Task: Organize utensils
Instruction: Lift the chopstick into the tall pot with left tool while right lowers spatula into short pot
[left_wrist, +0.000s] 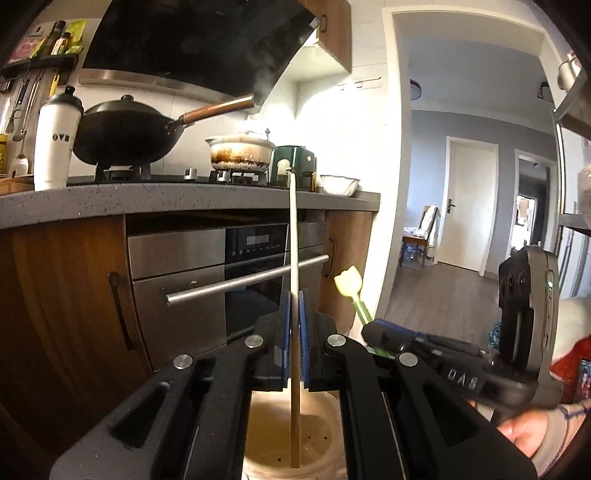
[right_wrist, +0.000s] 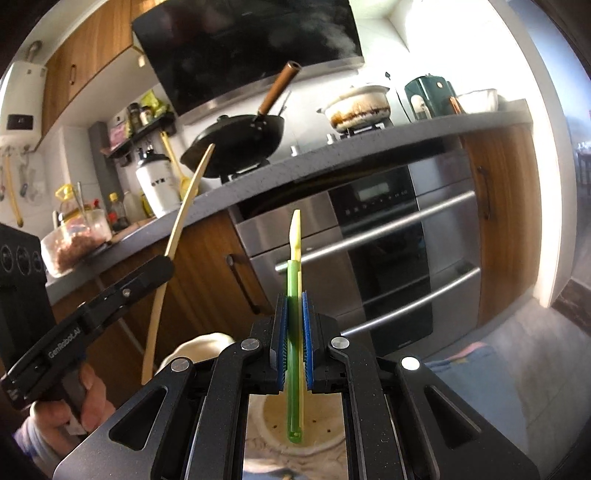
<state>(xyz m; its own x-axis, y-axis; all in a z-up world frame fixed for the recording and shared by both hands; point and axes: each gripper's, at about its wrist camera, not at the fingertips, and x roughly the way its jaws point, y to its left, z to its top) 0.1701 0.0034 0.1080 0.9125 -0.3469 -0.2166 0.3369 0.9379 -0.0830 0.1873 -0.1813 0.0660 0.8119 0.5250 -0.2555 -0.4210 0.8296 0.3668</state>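
My left gripper (left_wrist: 294, 295) is shut on a long, thin wooden utensil (left_wrist: 293, 229) held upright; its lower end hangs over a beige holder (left_wrist: 317, 424) with drain holes below the jaws. My right gripper (right_wrist: 294, 299) is shut on a green-and-yellow plastic utensil (right_wrist: 294, 266), upright, with its lower end over the same holder (right_wrist: 332, 432). In the left wrist view the right gripper (left_wrist: 373, 332) is at the right, with the yellow tip (left_wrist: 348, 284) of its utensil sticking up. In the right wrist view the left gripper (right_wrist: 162, 264) is at the left, holding the wooden utensil (right_wrist: 184, 214).
A grey counter (left_wrist: 184, 199) runs ahead with a black wok (left_wrist: 122, 133), a white pot (left_wrist: 240, 153), a white bottle (left_wrist: 55, 144) and a green appliance (left_wrist: 295, 162). Below it are a steel oven (left_wrist: 229, 273) and wooden cabinet doors (left_wrist: 66, 295). A doorway (left_wrist: 472, 184) opens at the right.
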